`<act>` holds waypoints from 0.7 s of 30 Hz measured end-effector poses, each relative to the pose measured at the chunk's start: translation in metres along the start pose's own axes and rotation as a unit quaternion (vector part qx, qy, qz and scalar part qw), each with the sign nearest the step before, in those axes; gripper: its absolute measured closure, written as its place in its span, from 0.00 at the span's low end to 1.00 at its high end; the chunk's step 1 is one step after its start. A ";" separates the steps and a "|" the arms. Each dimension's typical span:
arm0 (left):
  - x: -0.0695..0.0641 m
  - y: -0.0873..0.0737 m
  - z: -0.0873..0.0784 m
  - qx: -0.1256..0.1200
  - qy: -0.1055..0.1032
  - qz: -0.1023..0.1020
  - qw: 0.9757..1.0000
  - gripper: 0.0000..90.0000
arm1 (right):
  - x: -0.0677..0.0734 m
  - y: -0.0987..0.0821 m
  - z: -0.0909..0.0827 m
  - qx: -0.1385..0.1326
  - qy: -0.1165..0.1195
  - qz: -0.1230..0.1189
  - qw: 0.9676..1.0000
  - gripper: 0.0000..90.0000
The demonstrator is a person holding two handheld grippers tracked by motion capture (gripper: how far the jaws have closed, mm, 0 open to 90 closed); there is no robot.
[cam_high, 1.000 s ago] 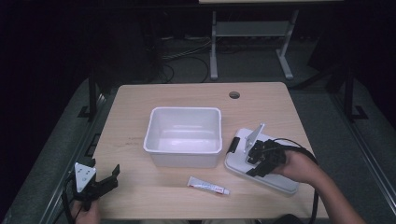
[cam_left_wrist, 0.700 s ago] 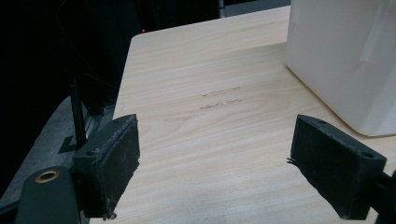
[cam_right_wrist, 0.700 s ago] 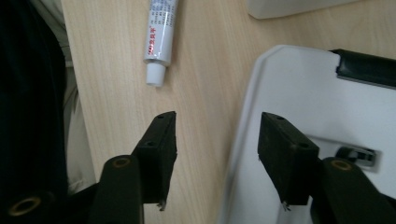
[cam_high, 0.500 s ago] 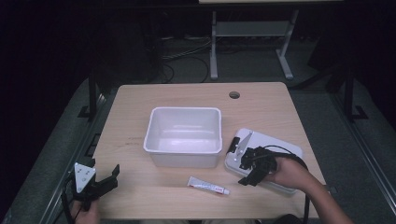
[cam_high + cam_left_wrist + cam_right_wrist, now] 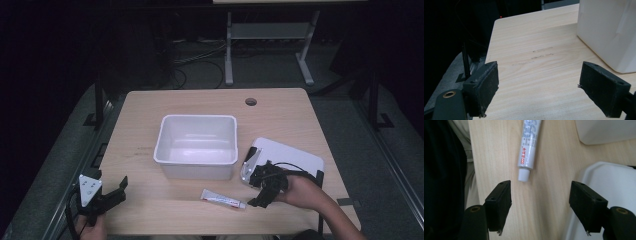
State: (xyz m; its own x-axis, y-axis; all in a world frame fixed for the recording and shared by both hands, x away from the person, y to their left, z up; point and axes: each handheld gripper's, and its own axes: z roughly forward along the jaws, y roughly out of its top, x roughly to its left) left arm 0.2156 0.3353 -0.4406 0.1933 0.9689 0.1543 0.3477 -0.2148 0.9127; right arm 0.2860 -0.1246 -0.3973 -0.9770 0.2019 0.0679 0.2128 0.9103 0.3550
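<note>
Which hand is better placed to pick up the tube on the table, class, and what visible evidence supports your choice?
The right. The right tool is open beside the tube, whose cap lies just ahead of its jaws in the right gripper view. The left tool sits at the table's far left edge, open, well away from the tube.

The worktop (image 5: 150, 120) is showing a pale wood-grain finish, matt and smooth, with faint dark scuffs toward its left edge. The tube (image 5: 223, 199) near the front edge is looking like glossy white plastic with red print and a plain matt cap. The bin (image 5: 196, 165) at the middle is gleaming as smooth white plastic (slightly translucent at its walls). The flat lid (image 5: 292, 152) by the right edge is appearing white, smooth plastic too. The right hand-held gripper (image 5: 540, 205) is wearing matt black pads, rough and frayed at the corners.
</note>
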 end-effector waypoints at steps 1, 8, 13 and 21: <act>0.000 0.000 0.000 0.001 0.000 0.001 1.000 0.17 | 0.001 0.001 0.001 -0.001 0.001 -0.003 1.000 0.37; 0.000 0.000 0.000 0.000 0.000 0.001 1.000 0.17 | 0.008 0.007 0.008 0.003 0.005 -0.013 1.000 0.35; 0.000 0.000 -0.001 0.000 0.000 0.001 1.000 0.17 | 0.010 0.010 0.014 0.009 0.005 -0.016 1.000 0.33; 0.000 0.000 -0.001 0.000 0.000 0.002 1.000 0.17 | 0.014 0.015 0.019 0.009 0.006 -0.023 1.000 0.33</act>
State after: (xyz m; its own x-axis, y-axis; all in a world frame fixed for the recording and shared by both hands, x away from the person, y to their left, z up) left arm 0.2150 0.3354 -0.4401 0.1944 0.9682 0.1578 0.3464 -0.2183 0.9123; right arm 0.2761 -0.1016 -0.4091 -0.9859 0.1553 0.0625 0.1674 0.9249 0.3414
